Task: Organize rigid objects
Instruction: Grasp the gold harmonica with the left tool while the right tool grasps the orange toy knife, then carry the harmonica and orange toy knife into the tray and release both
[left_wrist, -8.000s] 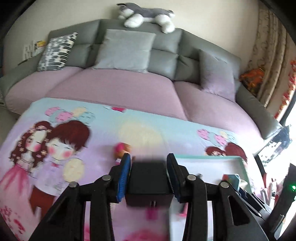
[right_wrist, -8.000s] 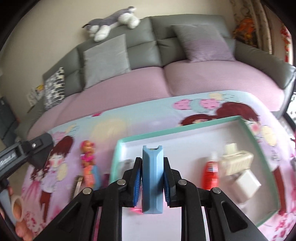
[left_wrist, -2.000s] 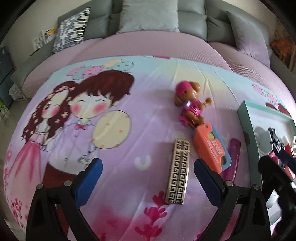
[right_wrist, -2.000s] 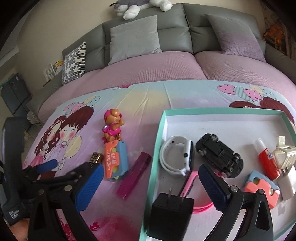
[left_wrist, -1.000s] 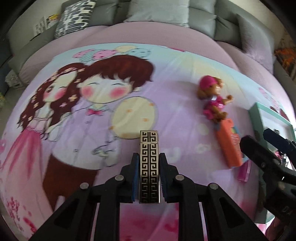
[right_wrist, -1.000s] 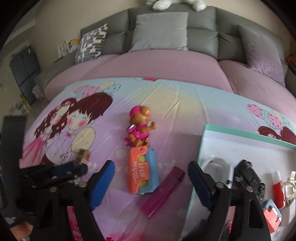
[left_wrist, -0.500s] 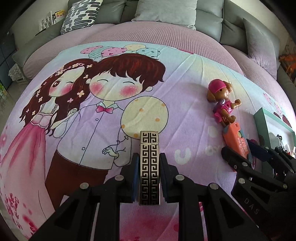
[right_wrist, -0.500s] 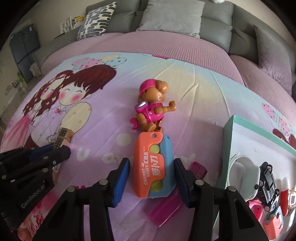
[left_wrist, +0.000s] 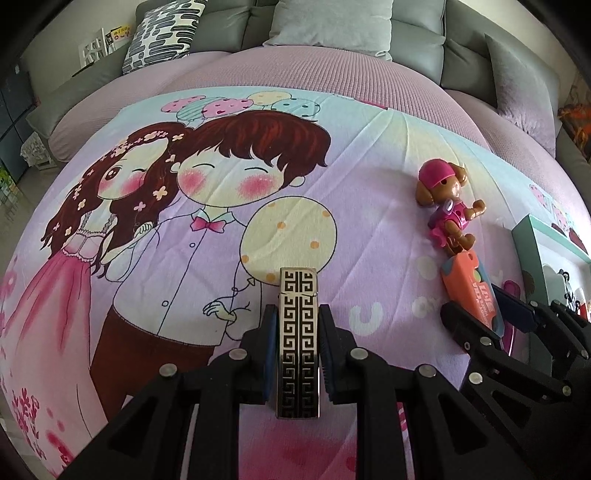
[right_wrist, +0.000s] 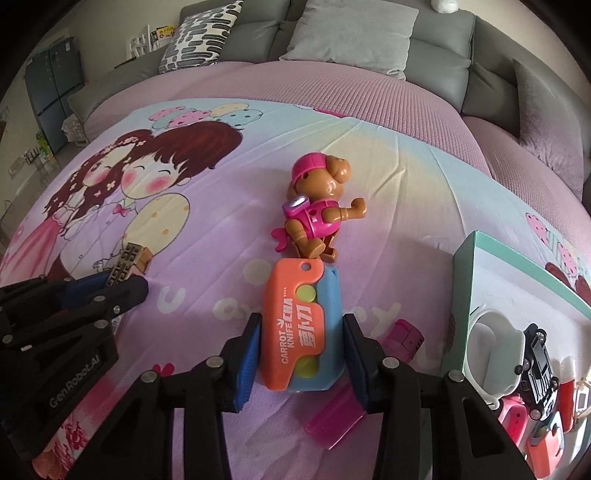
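Note:
A gold-and-black patterned lighter (left_wrist: 298, 295) points away from me, with my left gripper (left_wrist: 297, 317) shut on its sides just above the cartoon bedsheet. In the right wrist view the same lighter (right_wrist: 127, 264) shows at the left in the left gripper (right_wrist: 110, 284). My right gripper (right_wrist: 303, 328) is shut on an orange-and-blue carrot knife toy (right_wrist: 299, 325), both pads against its sides as it lies on the sheet. From the left wrist view the right gripper (left_wrist: 491, 314) sits on that toy (left_wrist: 469, 280).
A brown toy dog in pink (right_wrist: 317, 199) lies just beyond the carrot knife. A magenta tube (right_wrist: 332, 421) lies beside and under the right finger. At the right stands a teal-rimmed tray (right_wrist: 476, 266) with a white watch, a black toy car and several small items. A sofa with cushions lies behind.
The right gripper came down over the carrot knife and its fingers closed from wide apart onto the toy's sides. The left gripper stayed still with the lighter.

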